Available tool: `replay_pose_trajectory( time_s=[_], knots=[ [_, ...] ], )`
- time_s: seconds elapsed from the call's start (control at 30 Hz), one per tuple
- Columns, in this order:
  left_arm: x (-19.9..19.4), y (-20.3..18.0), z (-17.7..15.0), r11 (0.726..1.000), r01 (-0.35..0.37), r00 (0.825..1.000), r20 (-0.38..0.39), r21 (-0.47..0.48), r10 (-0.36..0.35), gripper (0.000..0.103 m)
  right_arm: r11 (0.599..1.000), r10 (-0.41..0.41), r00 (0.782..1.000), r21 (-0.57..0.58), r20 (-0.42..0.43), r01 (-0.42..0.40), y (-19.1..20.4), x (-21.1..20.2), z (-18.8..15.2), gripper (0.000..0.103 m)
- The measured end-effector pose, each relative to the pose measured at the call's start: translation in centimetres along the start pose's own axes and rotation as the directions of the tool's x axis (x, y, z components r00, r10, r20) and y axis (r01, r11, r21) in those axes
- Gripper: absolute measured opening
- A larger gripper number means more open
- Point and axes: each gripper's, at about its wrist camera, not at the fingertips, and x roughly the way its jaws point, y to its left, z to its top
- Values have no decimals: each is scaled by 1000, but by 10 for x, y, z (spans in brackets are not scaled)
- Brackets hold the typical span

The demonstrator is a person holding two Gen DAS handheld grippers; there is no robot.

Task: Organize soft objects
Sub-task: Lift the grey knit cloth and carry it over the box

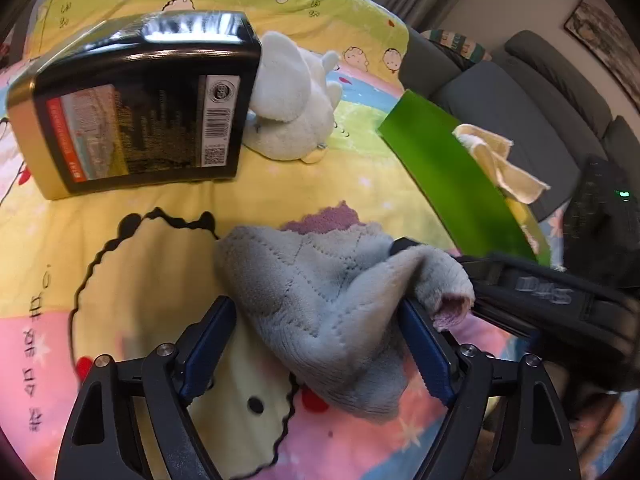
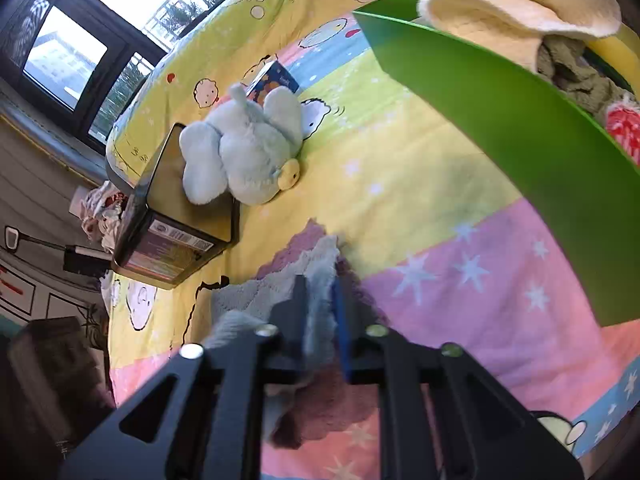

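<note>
Bed (image 1: pixel 360 184): cartoon quilt, filled frame. Green bin (image 2: pixel 520 120): upper right, cloths inside. Grey towel (image 1: pixel 320 300): lower centre on quilt. Left tongs (image 1: pixel 320 344): wide, straddling towel. Right tongs (image 2: pixel 320 304): pinched on towel edge. Advice: lift clear, keep fold gathered before bin.

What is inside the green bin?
In the green bin I see a cream cloth hanging over its rim, an olive cloth below it, and something red and white. The bin wall and these cloths cover whatever lies deeper.
</note>
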Motion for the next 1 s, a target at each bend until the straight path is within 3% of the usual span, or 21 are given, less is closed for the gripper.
replay_pose_trajectory(
  time_s=[0.07, 0.17, 0.27, 0.4, 0.5, 0.57, 0.7, 0.77, 0.87, 1.0],
  knots=[
    [4, -9, -2, 996, -60, 998, 12, 59, 60, 74, 1000, 13, 1000, 24, 20, -13, -8, -8, 1, 59],
    [9, -22, -7, 985, -108, 994, 32, 134, 105, 73, 996, -25, 995, 83, 95, 17, -19, -31, 0, 76],
    [12, -27, -10, 977, -133, 991, 50, 168, 126, 66, 998, 2, 998, 56, 70, -6, -20, -36, 0, 83],
    [12, -28, -9, 981, -106, 994, 55, 161, 98, 58, 1000, 21, 1000, 23, -13, -21, -15, -19, -4, 84],
    [12, -28, -9, 984, -82, 996, 55, 157, 74, 51, 998, 57, 997, 29, -53, -56, -13, -4, -6, 78],
    [12, -29, -8, 985, -70, 997, 55, 157, 62, 50, 993, 102, 993, 64, -63, -98, -13, 1, -7, 56],
    [14, -30, -6, 986, -53, 997, 55, 160, 45, 44, 992, 109, 991, 72, -80, -103, -12, 11, -7, 41],
    [16, -31, -4, 986, -42, 998, 57, 160, 34, 35, 989, 136, 985, 71, -107, -128, -10, 16, -8, 29],
    [18, -36, -3, 982, -60, 997, 58, 182, 50, 30, 987, 144, 985, 88, -95, -136, -10, 16, -8, 27],
    [5, -43, 5, 984, -10, 996, 90, 180, -7, 25, 974, 205, 978, 106, -46, -200, -13, -2, -1, 26]
  ],
)
